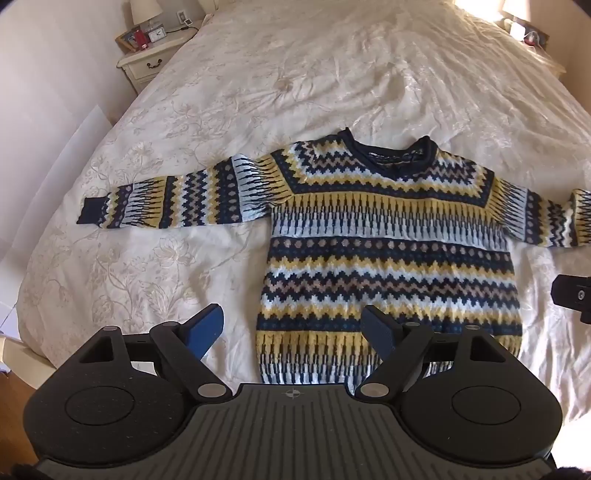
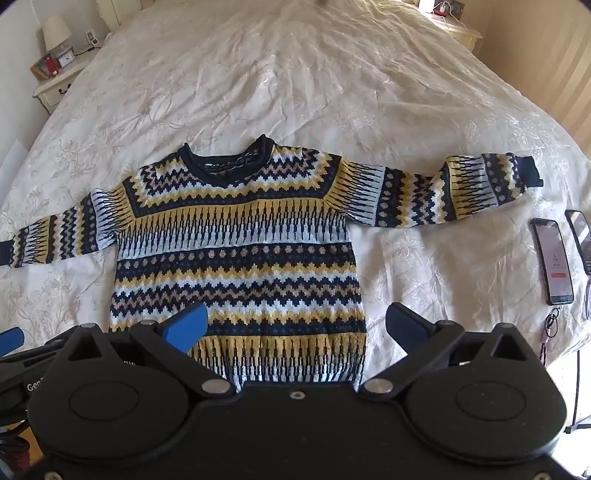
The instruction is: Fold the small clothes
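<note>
Left wrist view: my left claw and right claw gape empty over the hem of the patterned sweater, flat on the bed. Pinching bedspread with knit would drag everything askew.

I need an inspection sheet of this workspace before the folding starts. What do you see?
Surface: bed with cream floral quilt, wrinkled.
Job's things: patterned sweater lying flat, both sleeves spread out, unfolded.
Clutter: two phones on the quilt, right of the sweater.
Grippers: left gripper and right gripper open above the hem, holding nothing.
Cables: cords beside the phones.
Surroundings: nightstand with lamp and clock; second nightstand opposite.
</note>
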`<state>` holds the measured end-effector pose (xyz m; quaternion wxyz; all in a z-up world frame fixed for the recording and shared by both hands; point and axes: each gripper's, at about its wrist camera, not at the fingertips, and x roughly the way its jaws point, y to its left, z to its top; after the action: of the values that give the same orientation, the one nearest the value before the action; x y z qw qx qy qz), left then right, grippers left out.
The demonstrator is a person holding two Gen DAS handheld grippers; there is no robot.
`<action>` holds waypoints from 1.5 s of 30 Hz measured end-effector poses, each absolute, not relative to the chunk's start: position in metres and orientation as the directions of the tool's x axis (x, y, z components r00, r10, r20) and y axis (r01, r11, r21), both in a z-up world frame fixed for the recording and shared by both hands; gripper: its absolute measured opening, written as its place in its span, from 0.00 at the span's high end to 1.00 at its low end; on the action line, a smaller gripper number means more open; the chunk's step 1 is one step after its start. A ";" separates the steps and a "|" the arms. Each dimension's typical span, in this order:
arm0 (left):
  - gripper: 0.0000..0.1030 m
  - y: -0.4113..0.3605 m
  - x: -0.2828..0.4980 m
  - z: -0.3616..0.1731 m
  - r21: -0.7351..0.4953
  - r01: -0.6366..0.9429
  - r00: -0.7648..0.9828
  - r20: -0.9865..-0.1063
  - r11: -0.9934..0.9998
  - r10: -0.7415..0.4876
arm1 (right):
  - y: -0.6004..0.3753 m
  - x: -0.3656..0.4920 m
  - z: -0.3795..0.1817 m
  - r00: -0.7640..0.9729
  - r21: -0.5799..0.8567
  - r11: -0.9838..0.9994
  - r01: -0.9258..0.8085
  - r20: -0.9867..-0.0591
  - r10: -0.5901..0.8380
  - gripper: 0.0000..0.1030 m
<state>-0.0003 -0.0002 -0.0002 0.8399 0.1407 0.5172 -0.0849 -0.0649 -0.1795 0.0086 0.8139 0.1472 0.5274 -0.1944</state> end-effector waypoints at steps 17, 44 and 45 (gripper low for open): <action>0.21 0.001 0.001 -0.003 0.156 0.308 0.432 -0.902 0.939 0.008 | -0.173 -0.063 0.003 0.361 0.028 0.888 0.460 -0.919 -0.158 0.01; 0.21 -0.002 0.004 -0.017 0.163 0.356 0.390 -0.921 0.920 0.012 | -0.169 -0.058 -0.005 0.332 0.044 0.885 0.463 -0.935 -0.127 0.01; 0.21 -0.002 0.005 -0.018 0.163 0.359 0.386 -0.922 0.919 0.013 | -0.170 -0.057 -0.006 0.328 0.046 0.884 0.464 -0.936 -0.124 0.01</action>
<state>0.0045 -0.0021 -0.0178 0.8148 0.1707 0.5437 -0.1061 -0.0571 -0.1697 -0.0057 0.8001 0.1550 0.5495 -0.1838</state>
